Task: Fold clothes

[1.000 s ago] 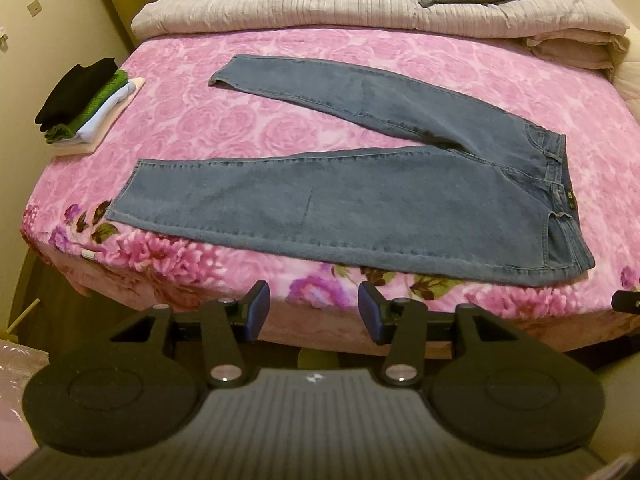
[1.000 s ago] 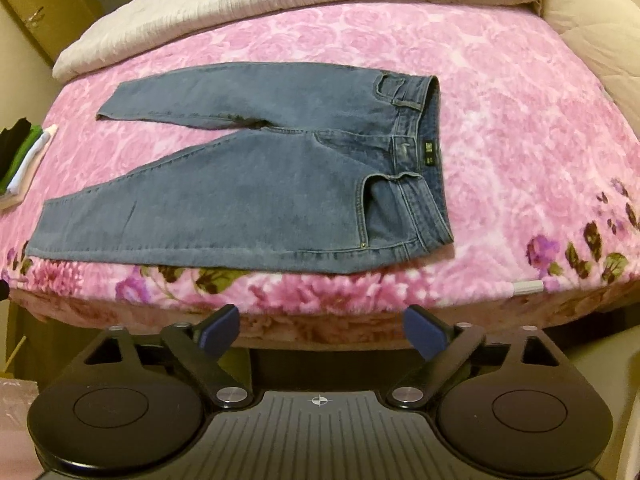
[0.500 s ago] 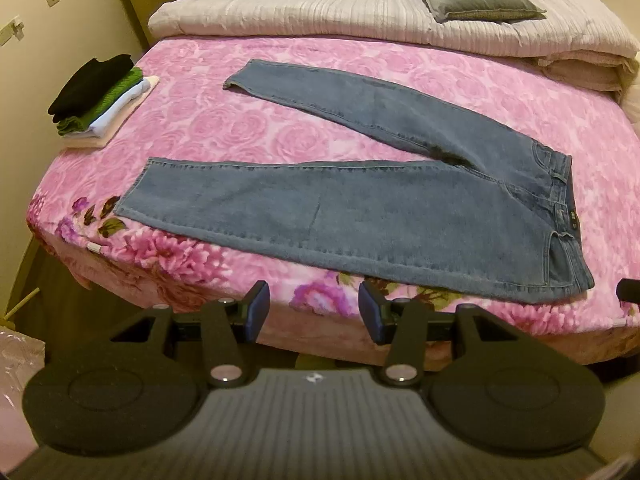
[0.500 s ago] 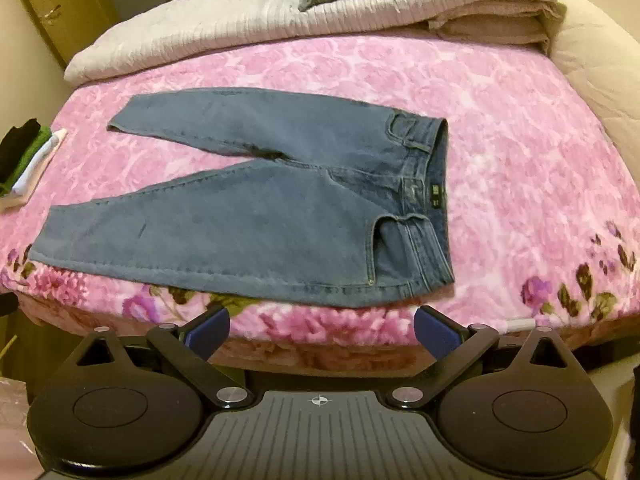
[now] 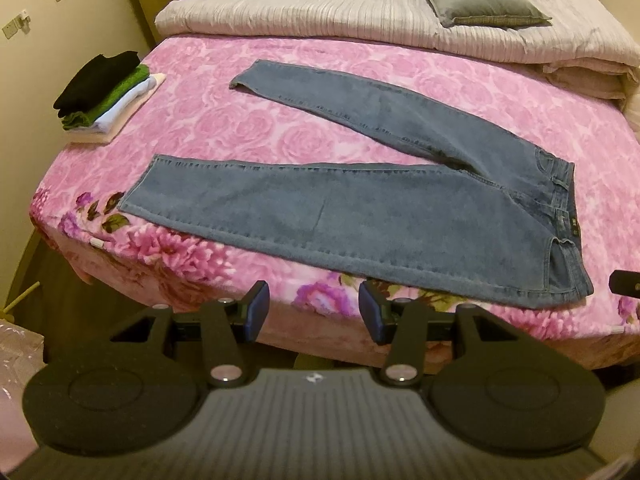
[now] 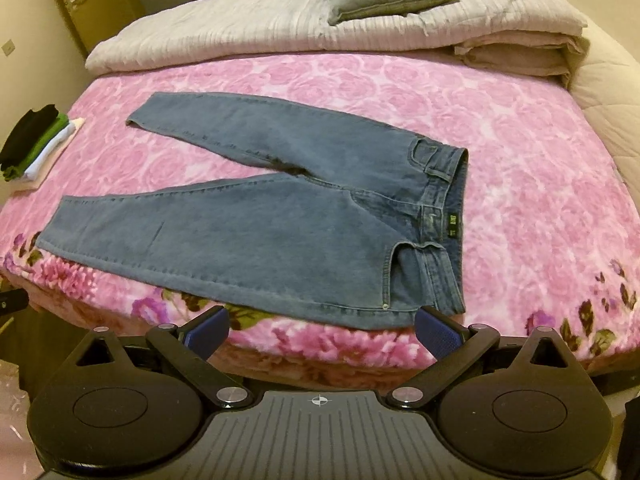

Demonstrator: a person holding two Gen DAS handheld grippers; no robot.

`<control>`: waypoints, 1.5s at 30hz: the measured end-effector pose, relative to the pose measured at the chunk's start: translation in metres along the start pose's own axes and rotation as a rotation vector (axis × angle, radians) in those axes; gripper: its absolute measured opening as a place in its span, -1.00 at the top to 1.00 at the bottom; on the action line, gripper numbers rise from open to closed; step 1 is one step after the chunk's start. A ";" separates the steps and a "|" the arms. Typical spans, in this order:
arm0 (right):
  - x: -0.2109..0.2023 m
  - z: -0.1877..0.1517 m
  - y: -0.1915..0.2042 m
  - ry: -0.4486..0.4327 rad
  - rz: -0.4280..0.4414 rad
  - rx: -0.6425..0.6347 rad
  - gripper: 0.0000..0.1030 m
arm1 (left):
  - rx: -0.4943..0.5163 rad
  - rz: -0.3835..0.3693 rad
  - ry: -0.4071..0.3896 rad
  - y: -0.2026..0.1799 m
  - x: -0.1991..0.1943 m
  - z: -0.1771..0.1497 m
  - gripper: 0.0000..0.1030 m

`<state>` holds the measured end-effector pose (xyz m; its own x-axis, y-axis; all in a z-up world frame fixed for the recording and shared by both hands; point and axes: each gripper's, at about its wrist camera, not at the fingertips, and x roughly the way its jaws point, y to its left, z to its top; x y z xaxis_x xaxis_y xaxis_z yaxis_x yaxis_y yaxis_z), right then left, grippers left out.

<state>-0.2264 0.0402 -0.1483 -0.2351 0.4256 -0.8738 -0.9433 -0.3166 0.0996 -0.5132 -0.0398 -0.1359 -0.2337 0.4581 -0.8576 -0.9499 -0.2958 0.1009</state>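
Observation:
A pair of blue jeans (image 5: 360,216) lies flat on the pink floral bed (image 5: 224,120), waistband to the right, the two legs spread apart to the left. It also shows in the right wrist view (image 6: 256,232). My left gripper (image 5: 314,312) is open and empty, held in front of the bed's near edge, below the near leg. My right gripper (image 6: 320,332) is open wide and empty, just short of the near edge, below the jeans' hip and waistband (image 6: 448,224).
A stack of folded clothes (image 5: 104,92), black on top, sits at the bed's left edge. A folded pale duvet (image 5: 360,12) with a grey pillow (image 5: 480,4) lies along the far side. A wall and a door stand at the left.
Both grippers have risen and tilted up, so the jeans sit lower in both views and more of the duvet shows. Both stay open. The jeans have not moved.

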 end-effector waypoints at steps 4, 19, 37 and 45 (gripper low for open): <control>0.003 0.001 0.003 0.007 0.007 -0.015 -0.97 | -0.021 0.003 0.009 0.005 0.001 0.000 0.13; 0.020 0.000 0.017 0.059 0.018 -0.019 -0.97 | -0.054 0.043 0.039 0.035 0.016 0.002 0.13; 0.065 0.055 0.054 0.098 -0.067 0.090 -0.97 | 0.039 -0.044 0.055 0.071 0.083 0.087 0.13; 0.086 0.094 0.075 0.080 -0.129 0.196 -0.97 | 0.121 -0.106 0.055 0.093 0.123 0.146 0.13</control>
<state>-0.3398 0.1327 -0.1713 -0.0978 0.3807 -0.9195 -0.9936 -0.0901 0.0684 -0.6602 0.1112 -0.1580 -0.1227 0.4341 -0.8925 -0.9874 -0.1439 0.0658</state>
